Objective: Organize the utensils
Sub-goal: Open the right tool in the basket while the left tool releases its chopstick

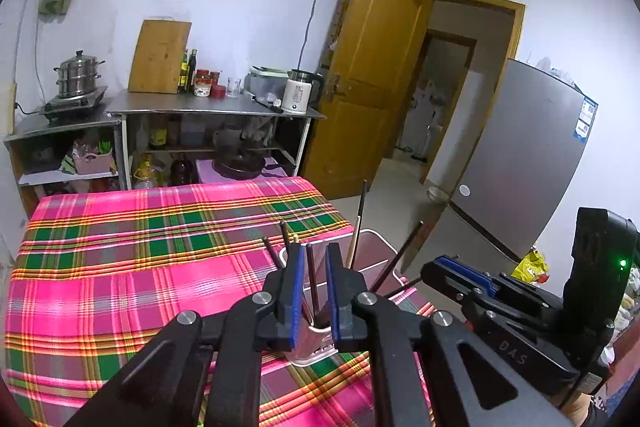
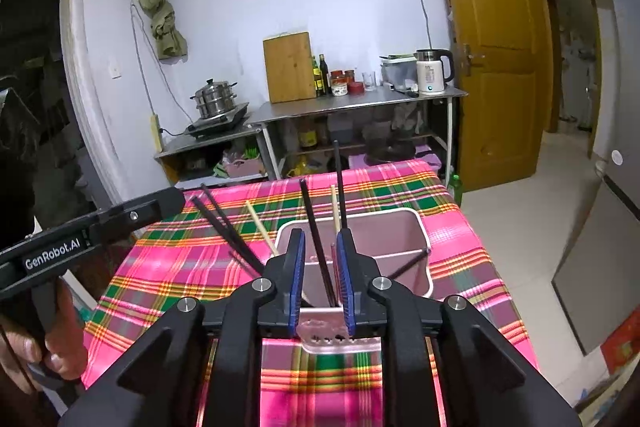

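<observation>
Chopsticks (image 2: 320, 251) are stood in the pink holder (image 2: 400, 231) on the plaid surface (image 2: 460, 247). Both claws, left (image 1: 312, 287) and right (image 2: 322, 279), are held released above the holder (one dark stick between each, untouched).

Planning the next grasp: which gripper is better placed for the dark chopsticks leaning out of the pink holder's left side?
Left, likely. The left gripper's open jaws straddle a dark chopstick on that side; the right gripper sits over the pink holder's middle.
</observation>
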